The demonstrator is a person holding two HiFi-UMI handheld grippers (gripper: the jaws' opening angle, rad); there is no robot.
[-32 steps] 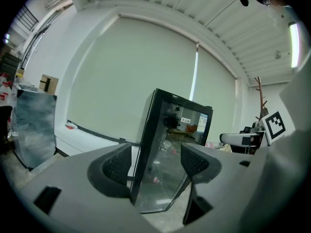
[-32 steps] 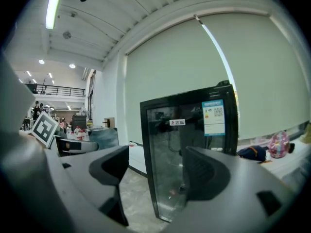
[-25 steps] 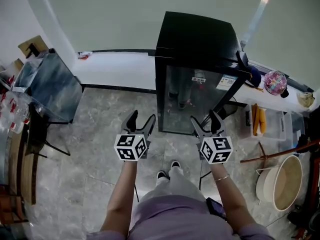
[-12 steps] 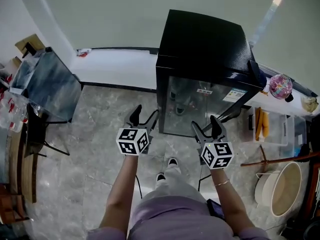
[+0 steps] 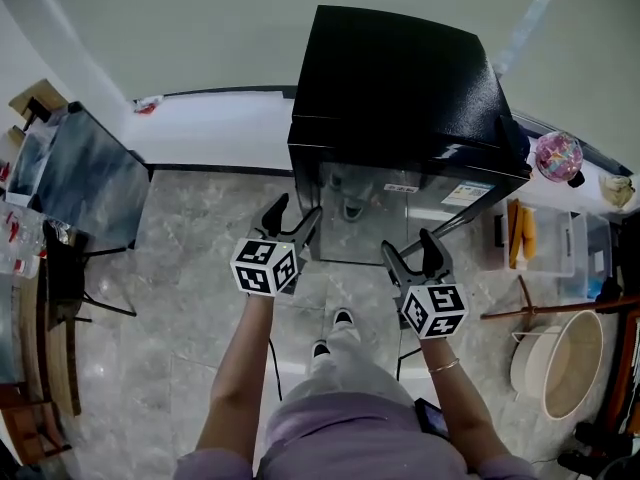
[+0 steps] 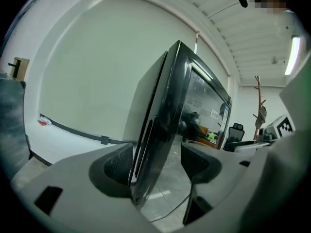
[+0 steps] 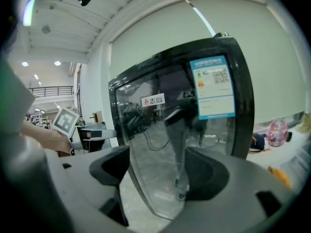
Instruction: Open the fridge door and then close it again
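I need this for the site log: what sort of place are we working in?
Probably an office or workroom, not a home kitchen: a black glass-door fridge stands on a tiled floor by a bare wall, with a dark table to its left and an office chair nearby.

1. The fridge [image 5: 400,78] has a glass door [image 7: 180,144] that throws back the room and a pair of legs, so nothing inside it can be made out.
2. The print on the blue-edged label [image 7: 212,86] on that door is too small to read.
3. The door's edge runs between the spread jaws of the left gripper [image 6: 156,161]; whether either pad touches it, I can't tell.
4. The pink round thing [image 5: 557,156] right of the fridge is too small to name.
5. The person [image 5: 350,418] is cut off at the head view's bottom edge.
6. The near left of the right gripper view is a blurred grey-green smear.
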